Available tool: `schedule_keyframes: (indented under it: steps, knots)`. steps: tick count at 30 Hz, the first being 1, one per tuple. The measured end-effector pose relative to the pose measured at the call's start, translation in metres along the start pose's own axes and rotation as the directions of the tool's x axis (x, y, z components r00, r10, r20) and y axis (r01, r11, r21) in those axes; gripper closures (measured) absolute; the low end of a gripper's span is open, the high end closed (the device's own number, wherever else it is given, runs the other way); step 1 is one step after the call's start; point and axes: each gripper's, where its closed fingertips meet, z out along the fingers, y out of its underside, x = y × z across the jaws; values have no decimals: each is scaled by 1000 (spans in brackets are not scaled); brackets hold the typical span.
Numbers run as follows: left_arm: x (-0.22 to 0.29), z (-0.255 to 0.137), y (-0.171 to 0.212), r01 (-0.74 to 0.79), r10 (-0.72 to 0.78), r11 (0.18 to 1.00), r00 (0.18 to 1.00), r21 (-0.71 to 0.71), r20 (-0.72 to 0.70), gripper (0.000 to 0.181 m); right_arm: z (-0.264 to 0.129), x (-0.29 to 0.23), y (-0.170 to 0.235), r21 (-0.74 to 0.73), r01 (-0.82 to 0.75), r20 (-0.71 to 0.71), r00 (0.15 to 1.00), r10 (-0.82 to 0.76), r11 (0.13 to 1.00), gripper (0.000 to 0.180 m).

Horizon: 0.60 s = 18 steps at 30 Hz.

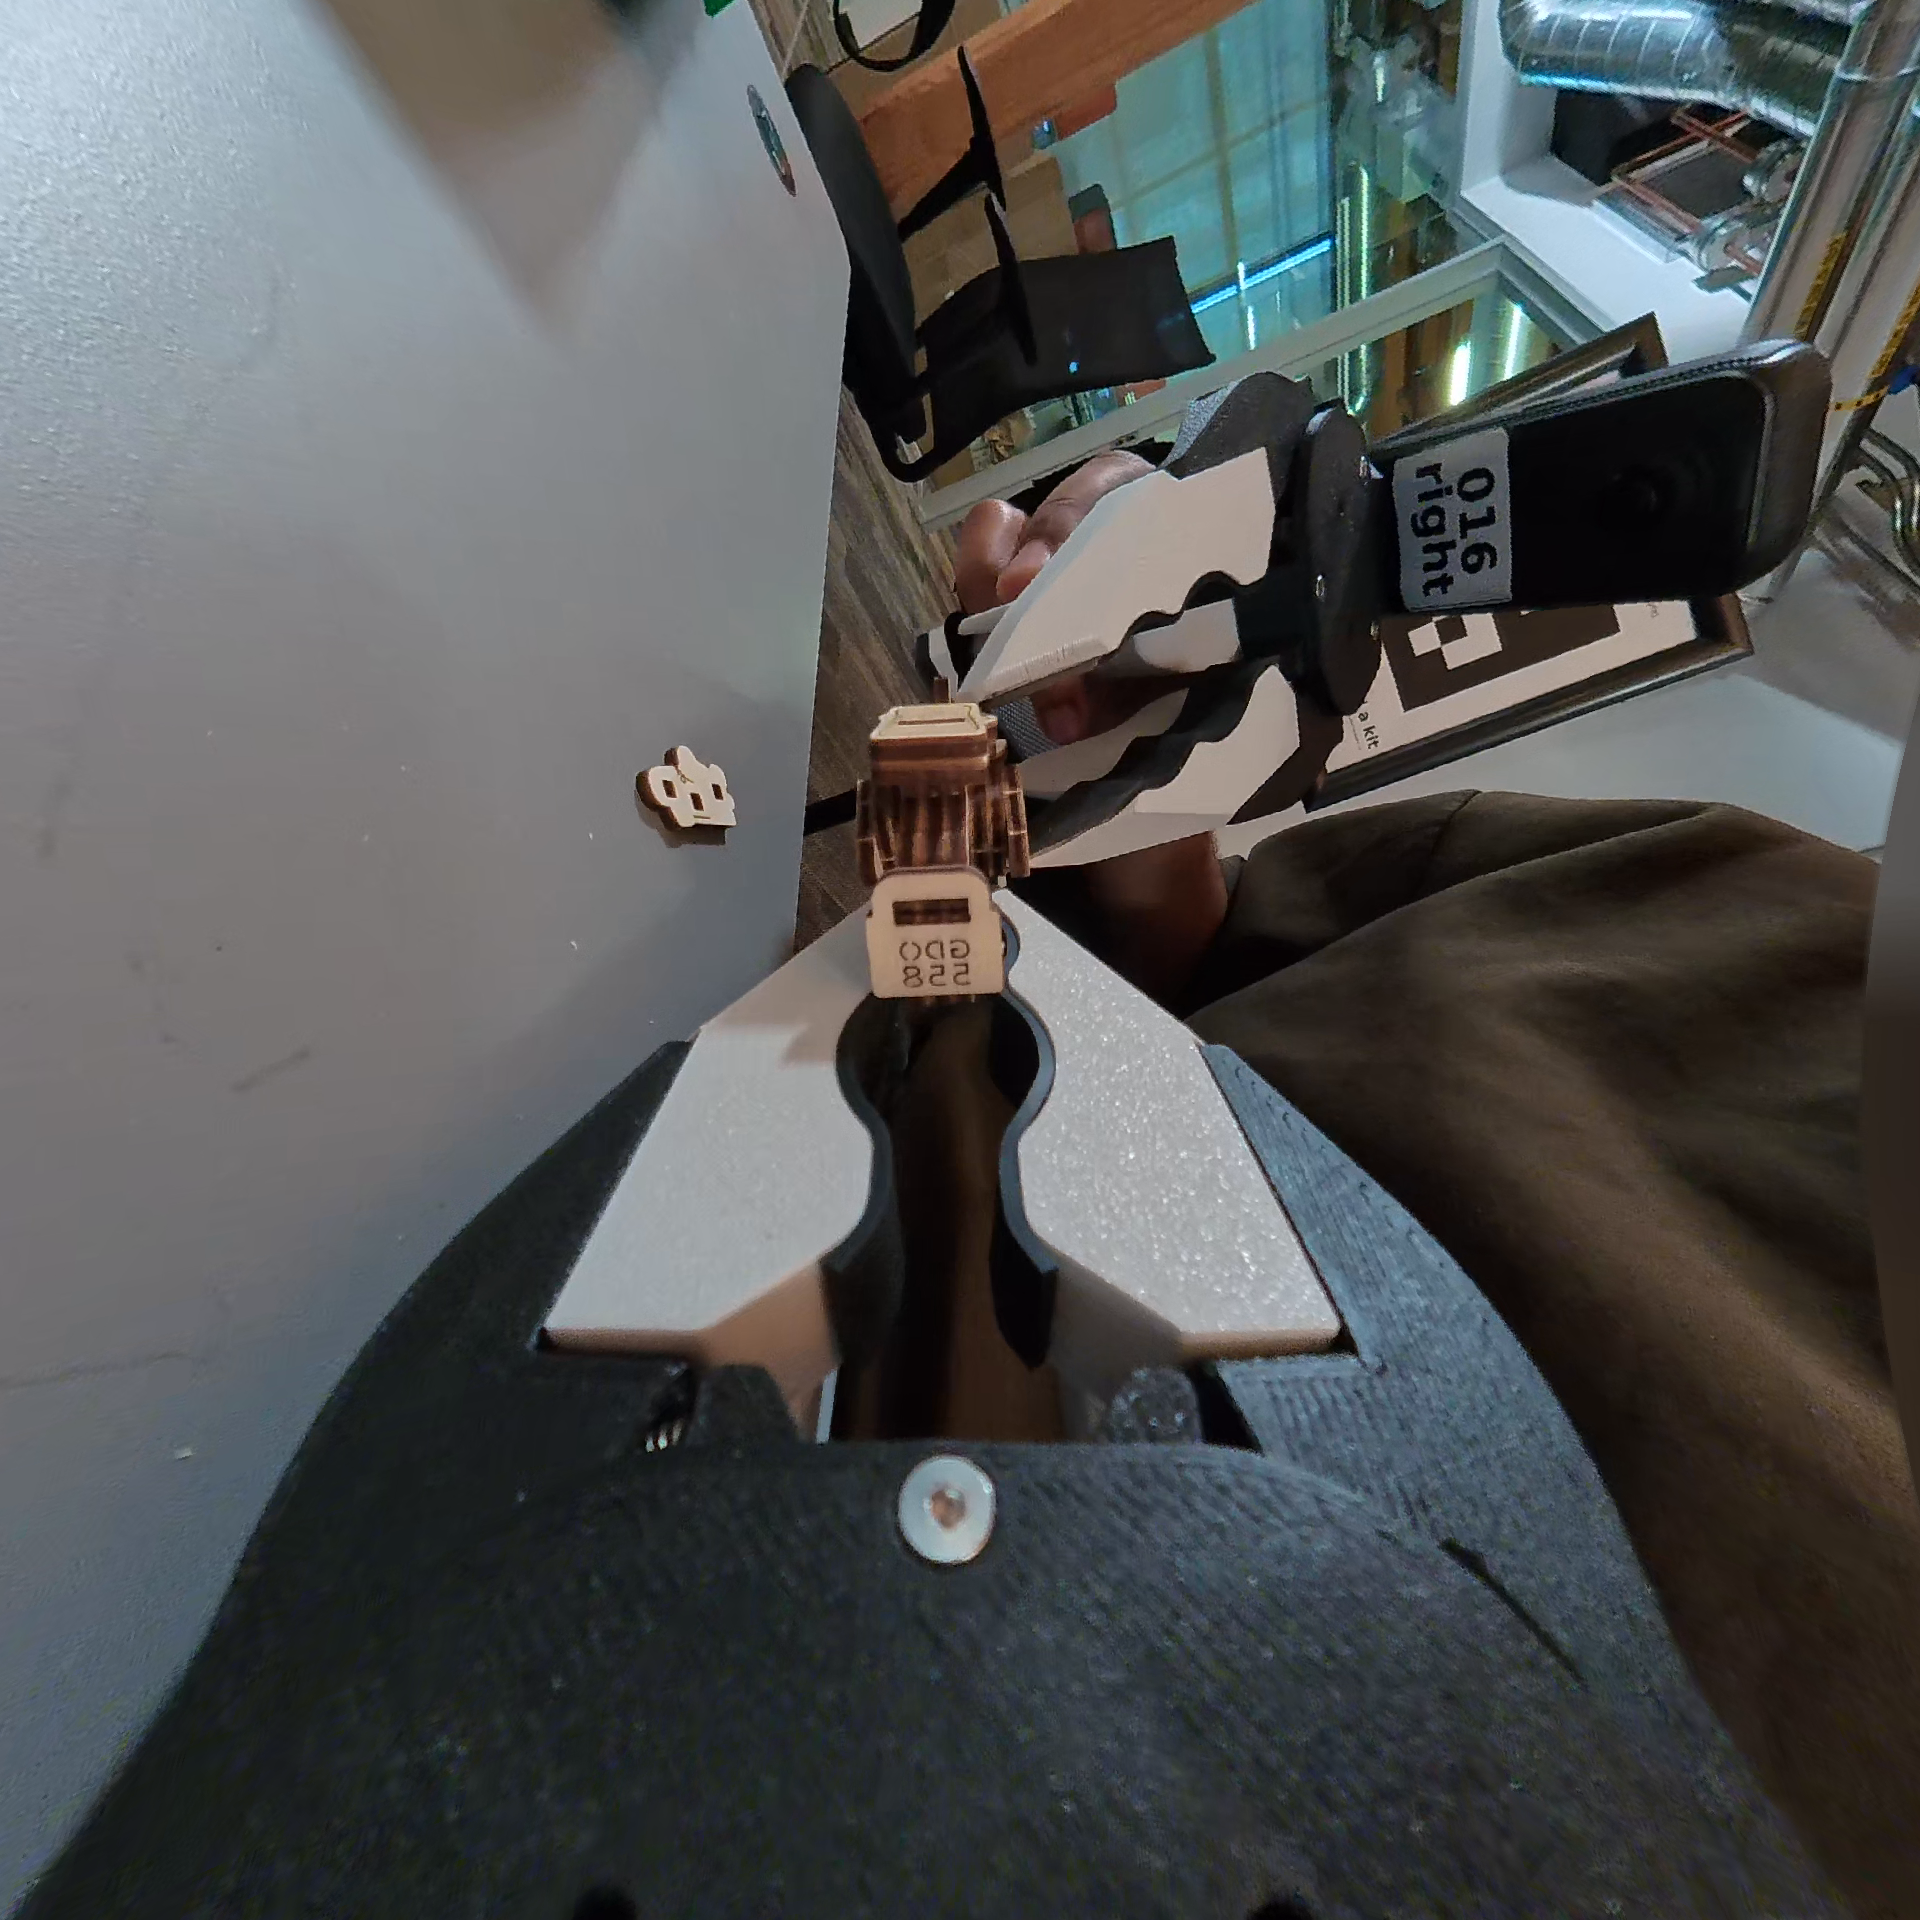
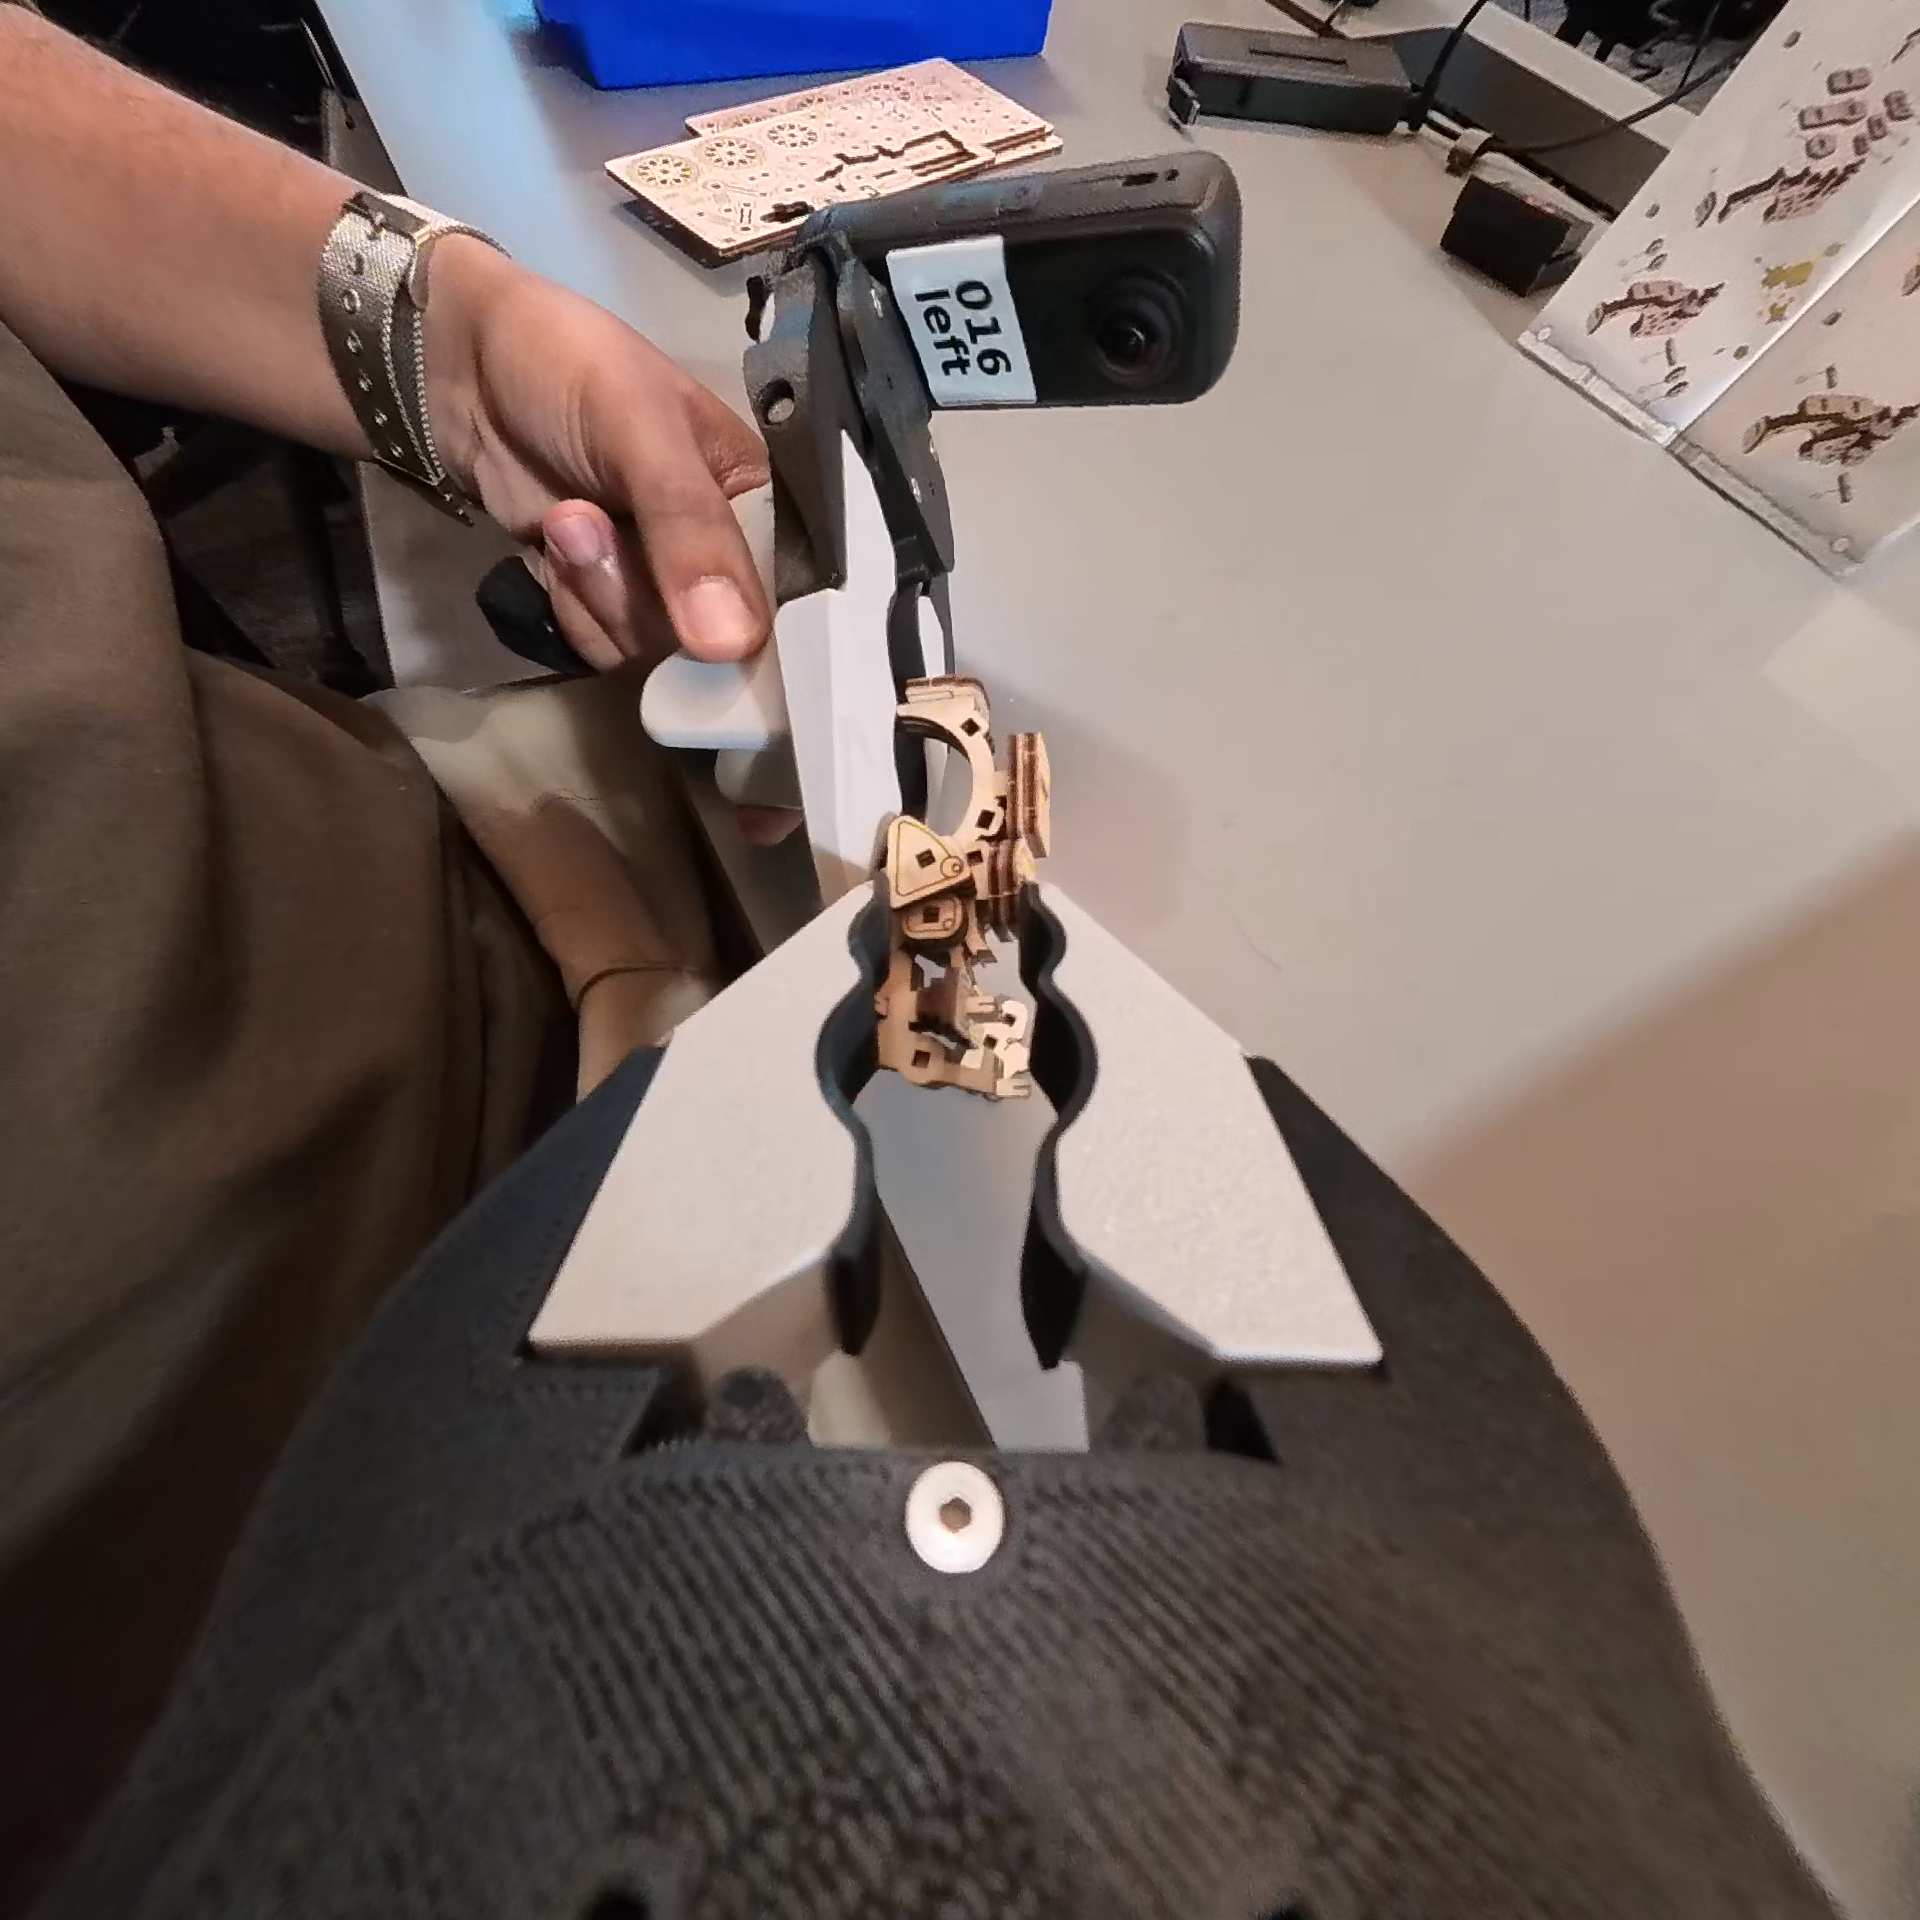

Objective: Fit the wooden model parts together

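A small wooden model of many interlocked plywood pieces hangs in the air past the table edge, over the person's lap. My left gripper is shut on its near end, a pale plate with engraved marks. My right gripper comes in from the right and grips the model's far side. In the right wrist view my right gripper is shut on the model, and the left gripper holds its upper curved part from above. A loose wooden part lies on the grey table.
Plywood part sheets lie at the back of the table beside a blue bin. A stand with pictured instructions is at the right, with black devices behind it. The person's hand and brown clothing are at the left. My left and right fingertips are right by each other.
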Motion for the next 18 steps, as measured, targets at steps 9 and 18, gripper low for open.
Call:
schedule_keyframes:
  steps: [9,18]
  knots:
    - [1,-6,-10,54,-51,997,998,63,-36,176,-5,6,-10,66,2,-44,999,0,998,141]
    - [-4,-21,-32,137,-125,969,990,207,-69,178,-28,32,-13,165,-71,-114,989,91,984,150]
